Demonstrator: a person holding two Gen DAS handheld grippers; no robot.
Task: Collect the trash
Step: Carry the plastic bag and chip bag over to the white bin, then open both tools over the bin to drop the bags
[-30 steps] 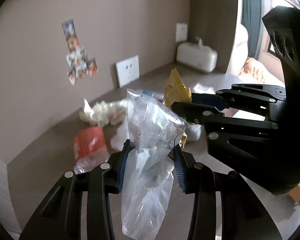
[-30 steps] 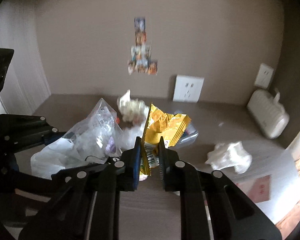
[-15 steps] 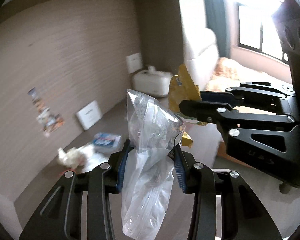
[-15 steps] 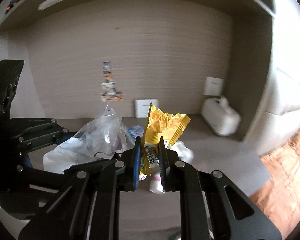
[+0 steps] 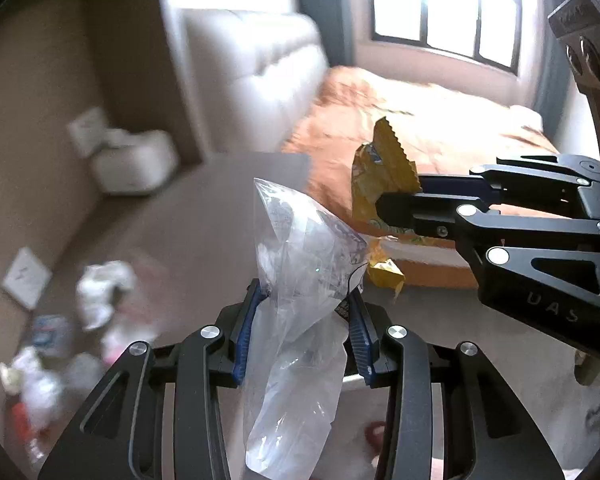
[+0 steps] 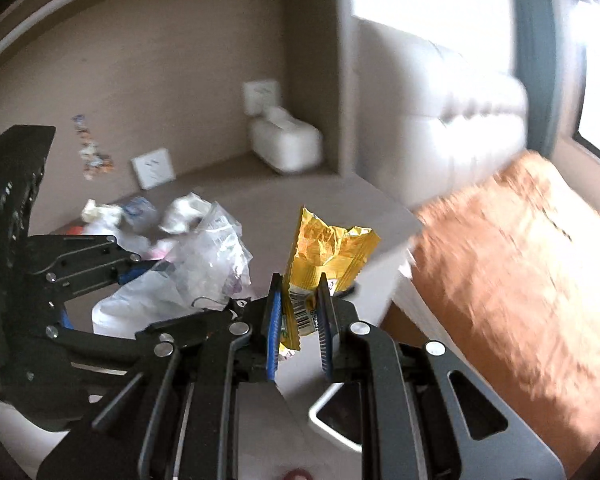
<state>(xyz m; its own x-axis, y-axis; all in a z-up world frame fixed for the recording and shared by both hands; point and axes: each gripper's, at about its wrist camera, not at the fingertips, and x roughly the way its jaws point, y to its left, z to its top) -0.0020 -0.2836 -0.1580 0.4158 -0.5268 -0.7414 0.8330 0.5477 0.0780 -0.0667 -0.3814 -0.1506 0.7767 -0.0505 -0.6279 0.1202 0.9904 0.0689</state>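
left tool (image 5: 304, 332) clamped on clear plastic bag (image 5: 300, 320) | right tool (image 6: 300, 320) clamped on yellow snack wrapper (image 6: 324, 256) | crumpled trash (image 6: 184, 210) lay on table (image 6: 300, 196)

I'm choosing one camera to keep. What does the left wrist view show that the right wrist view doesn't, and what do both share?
Only the left wrist view: the full window and the red scrap at the desk's near end.
Only the right wrist view: the stickers on the wall and the white bin rim below.
Both: the left gripper shut on the clear bag, the right gripper on the yellow wrapper, the tissue box, the orange bedspread.
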